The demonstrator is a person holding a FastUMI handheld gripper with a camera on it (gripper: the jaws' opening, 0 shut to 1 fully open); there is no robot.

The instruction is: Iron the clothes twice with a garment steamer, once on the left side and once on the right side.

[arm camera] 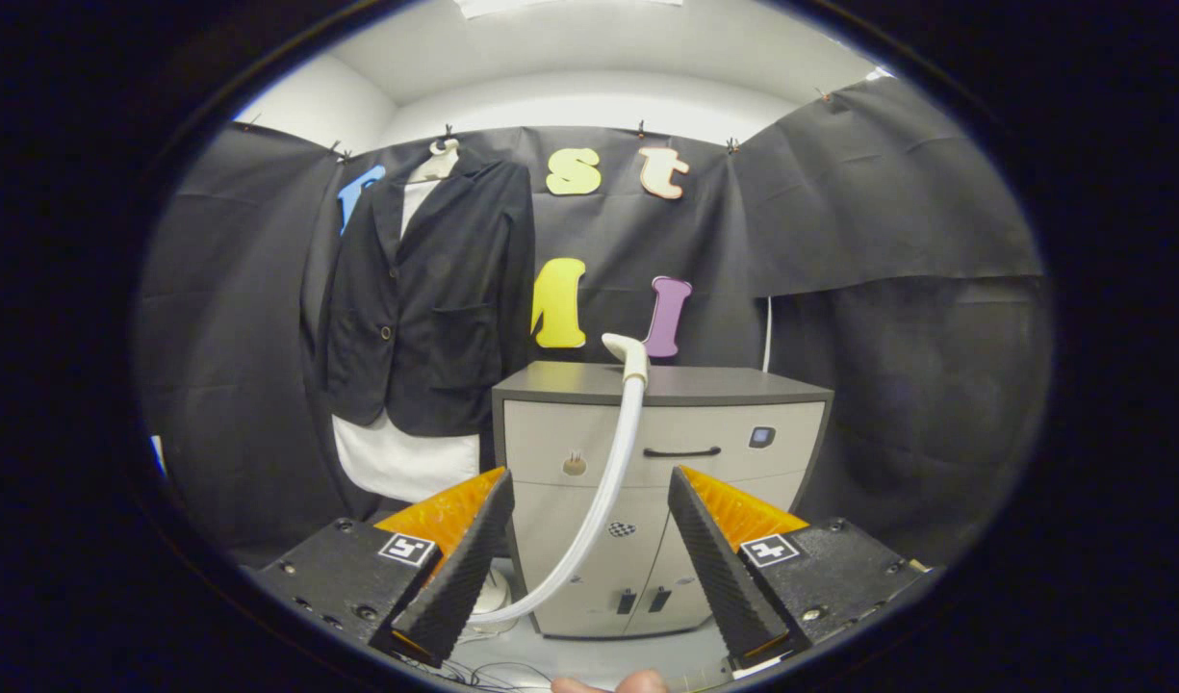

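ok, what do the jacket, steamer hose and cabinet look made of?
Jacket: dark woven cloth, matte, softly creased. Steamer hose: pale smooth plastic or rubber, faint sheen, bends freely. Cabinet: light laminate or painted board fronts, darker matte top, likely. The tool is open, hose between its fingers, untouched.

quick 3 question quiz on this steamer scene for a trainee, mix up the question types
1. True or false: the gripper is shut on the steamer hose.
2. Where does the steamer head rest? A) on the cabinet top B) on the floor C) hooked on the jacket
3. Fill in: the jacket hangs over a ___ garment.

Key: 1 false, the fingers are open, with the hose rising beyond the gap between them. 2 A. 3 white.
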